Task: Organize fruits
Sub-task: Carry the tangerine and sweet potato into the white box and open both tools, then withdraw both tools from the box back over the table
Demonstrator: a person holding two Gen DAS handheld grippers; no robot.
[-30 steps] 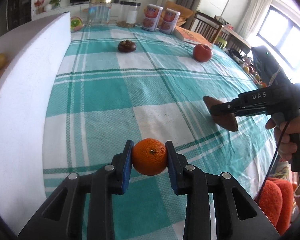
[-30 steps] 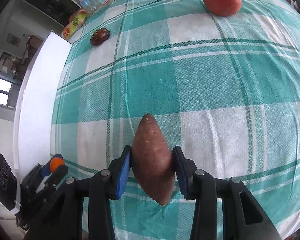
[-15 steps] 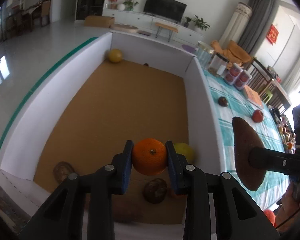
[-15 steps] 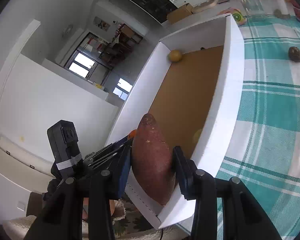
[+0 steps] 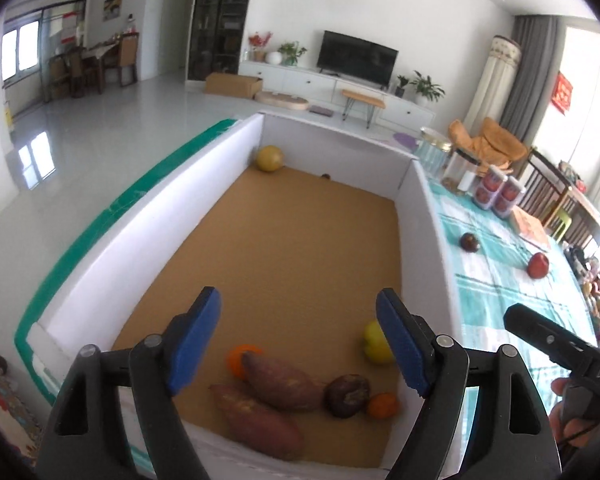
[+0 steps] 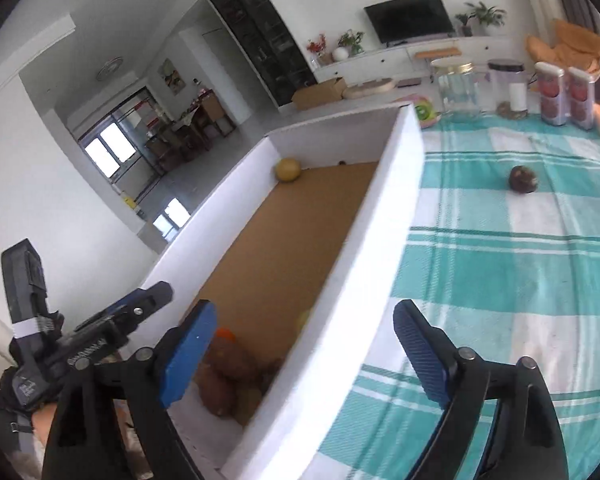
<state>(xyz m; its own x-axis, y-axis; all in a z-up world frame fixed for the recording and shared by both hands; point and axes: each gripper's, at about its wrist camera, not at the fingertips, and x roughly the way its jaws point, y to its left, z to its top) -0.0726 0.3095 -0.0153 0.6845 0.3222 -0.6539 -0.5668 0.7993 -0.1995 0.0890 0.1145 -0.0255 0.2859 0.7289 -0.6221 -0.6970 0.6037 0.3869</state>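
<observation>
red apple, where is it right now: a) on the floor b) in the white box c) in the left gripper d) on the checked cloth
d: the red apple lies on the checked cloth, outside the white box.

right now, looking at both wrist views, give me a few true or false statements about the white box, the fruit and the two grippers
1. The left gripper grips an orange. False: nothing is between its jaws, which are opening.
2. Two reddish-brown sweet potatoes lie in the white-walled box with the brown floor. True.
3. A red apple sits on the teal checked tablecloth outside the box. True.
4. The box's far corner is bare. False: a round yellow fruit rests there.
5. The right gripper holds a sweet potato. False: its jaws are opening, with nothing gripped.
</observation>
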